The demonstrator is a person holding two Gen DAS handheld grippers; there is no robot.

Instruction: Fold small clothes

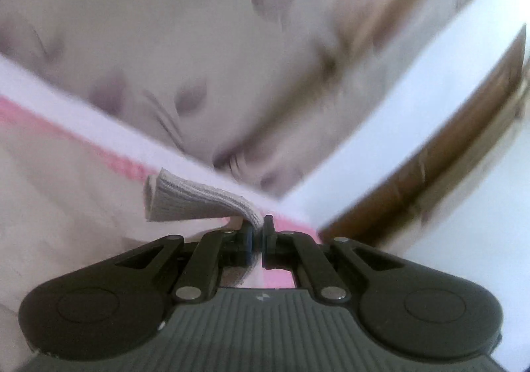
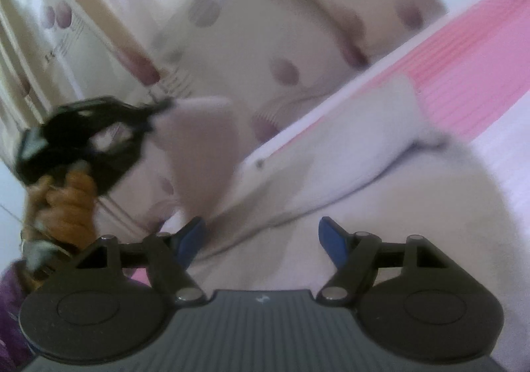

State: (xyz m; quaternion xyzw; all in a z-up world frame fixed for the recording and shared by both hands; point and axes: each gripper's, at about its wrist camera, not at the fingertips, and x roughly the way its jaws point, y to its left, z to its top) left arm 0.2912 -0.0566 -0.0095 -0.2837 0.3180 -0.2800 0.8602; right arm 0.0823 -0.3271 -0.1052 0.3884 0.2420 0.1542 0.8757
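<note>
**A:** So we've got the garment [image 2: 298, 206], pale and soft, spread on the pink sheet [image 2: 480, 57]. Its ribbed cuff [image 1: 198, 203] is lifted off the sheet, pinched tight in our left gripper [image 1: 260, 229]. It droops right over the jaws, so we'd call it light and floppy, zero stiffness. Probably best to grab it by hems and cuffs, where the knit is thicker and won't slip.

**B:** Agreed. Our right gripper [image 2: 261, 239] is wide open with nothing in it, hovering over the garment's body.

**A:** The left camera is the only one showing the rib texture and the actual pinch.

**B:** And only the right one shows our hand [image 2: 63, 203] on the left gripper, a sleeve [image 2: 381, 120] lying flat, and the spotted bedding [image 2: 281, 70] behind. Everything's blurry though.
</note>
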